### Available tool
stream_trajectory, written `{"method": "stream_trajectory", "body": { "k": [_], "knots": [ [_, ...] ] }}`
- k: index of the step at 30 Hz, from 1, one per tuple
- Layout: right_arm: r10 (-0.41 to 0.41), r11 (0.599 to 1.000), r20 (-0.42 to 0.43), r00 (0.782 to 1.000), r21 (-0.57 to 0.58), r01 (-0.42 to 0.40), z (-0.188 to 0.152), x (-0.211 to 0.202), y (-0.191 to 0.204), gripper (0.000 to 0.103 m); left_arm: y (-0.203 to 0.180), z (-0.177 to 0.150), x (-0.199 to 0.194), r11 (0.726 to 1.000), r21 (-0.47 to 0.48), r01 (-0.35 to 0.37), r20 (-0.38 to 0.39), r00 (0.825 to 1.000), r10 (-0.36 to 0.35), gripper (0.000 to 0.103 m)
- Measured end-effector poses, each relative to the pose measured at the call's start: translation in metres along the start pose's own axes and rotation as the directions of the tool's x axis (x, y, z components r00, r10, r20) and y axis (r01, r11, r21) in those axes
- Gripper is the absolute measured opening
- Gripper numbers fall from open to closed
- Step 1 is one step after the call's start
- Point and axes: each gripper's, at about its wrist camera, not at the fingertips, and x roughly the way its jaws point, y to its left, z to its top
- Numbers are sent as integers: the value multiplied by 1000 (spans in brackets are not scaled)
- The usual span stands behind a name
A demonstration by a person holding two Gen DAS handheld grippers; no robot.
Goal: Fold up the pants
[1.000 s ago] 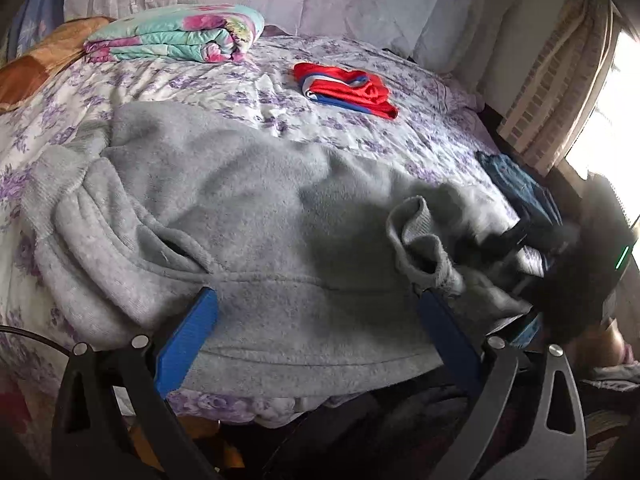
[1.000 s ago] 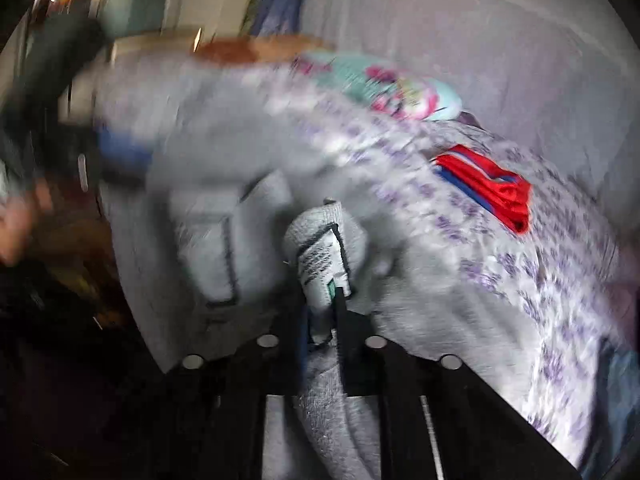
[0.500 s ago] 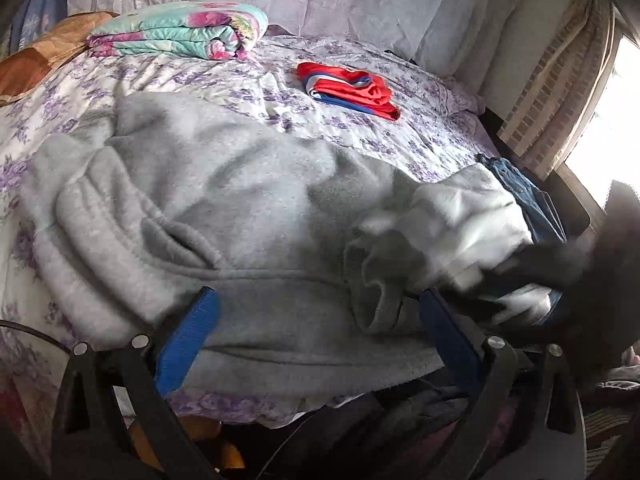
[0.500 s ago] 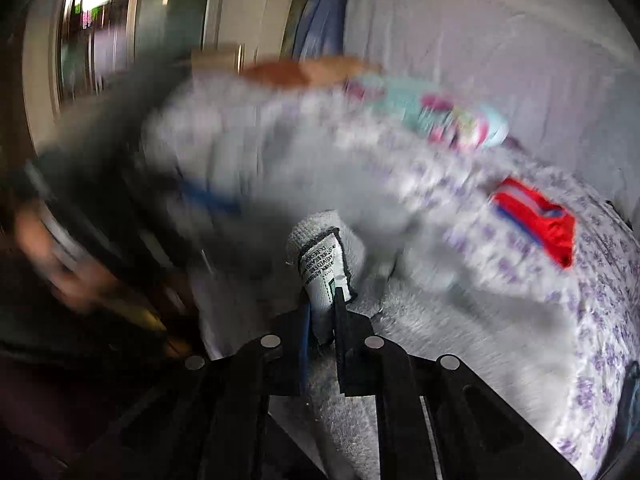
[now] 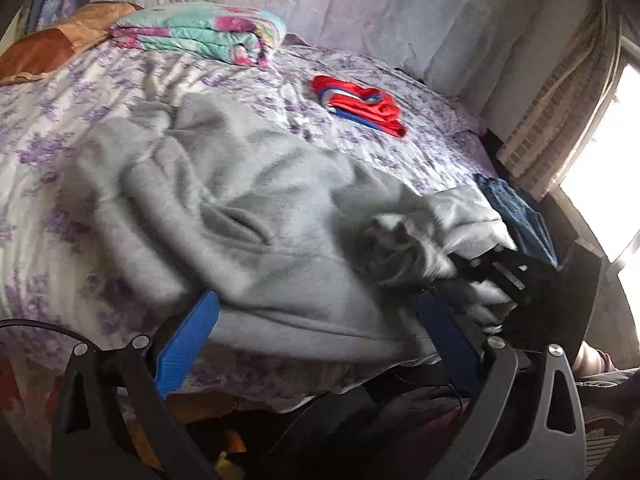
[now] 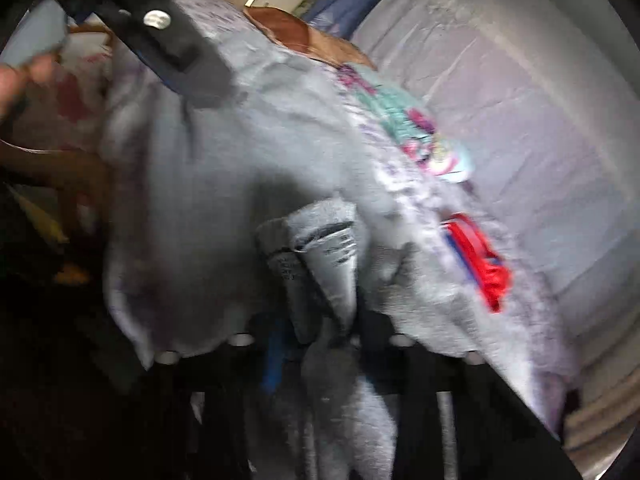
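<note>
Bed (image 5: 120,92) w/ floral sheet, grey pants (image 5: 248,216) spread across near edge.
L gripper (image 5: 316,320) fingers wide apart, holding nothing; L cam shows R gripper (image 5: 516,276) at pants' right end. R cam only: R gripper (image 6: 320,320) clamped on waistband, label (image 6: 320,248) visible, blurry.

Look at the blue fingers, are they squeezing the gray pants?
No, the left gripper has its fingers spread wide open, on either side of the gray pants.
</note>
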Motion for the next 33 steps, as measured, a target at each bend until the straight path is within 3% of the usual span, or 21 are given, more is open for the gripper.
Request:
{"method": "stream_trajectory", "body": {
  "k": [5,7,10,12,15,16,18,19,22,25,27,32,33],
  "knots": [
    [-169,979,-9,986,113,169,-9,-25,-55,18,12,-4,-18,1000,-17,-5,20,1000,5,98],
    [-267,959,-22,964,90,267,-12,-34,-64,18,21,-6,-21,999,-35,-18,19,1000,19,98],
    [-214,976,-60,975,17,215,-12,-20,-45,18,38,-9,-16,996,-85,-34,-5,999,33,98],
    [-174,981,-101,980,-106,163,-20,11,-4,20,48,-10,-10,991,-124,-44,-24,999,41,98],
    [-212,967,-62,975,-156,200,-24,24,21,29,57,-17,-10,986,-157,-54,-27,998,50,98],
    [-184,978,-58,981,-113,176,-23,21,16,36,60,-18,-11,984,-175,-41,-20,999,38,98],
    [-83,996,-32,996,23,84,-20,9,-4,64,65,-14,-12,975,-219,25,1,1000,-25,98],
    [-42,996,-11,999,72,43,-19,2,-12,68,66,-10,-12,970,-237,59,18,998,-56,98],
    [47,978,106,993,198,-67,-20,-30,-32,71,69,5,-6,951,-281,131,64,991,-117,98],
    [100,948,235,967,272,-164,-27,-61,-43,74,78,17,15,937,-331,117,63,993,-101,98],
    [96,934,281,955,307,-184,-30,-72,-49,77,88,23,25,918,-373,136,76,990,-116,98],
    [60,902,295,954,393,-178,-52,-80,-63,76,92,33,32,881,-441,171,134,983,-124,97],
    [47,893,288,956,417,-170,-56,-77,-69,75,90,33,30,886,-434,165,151,983,-108,89]
  ]
}}
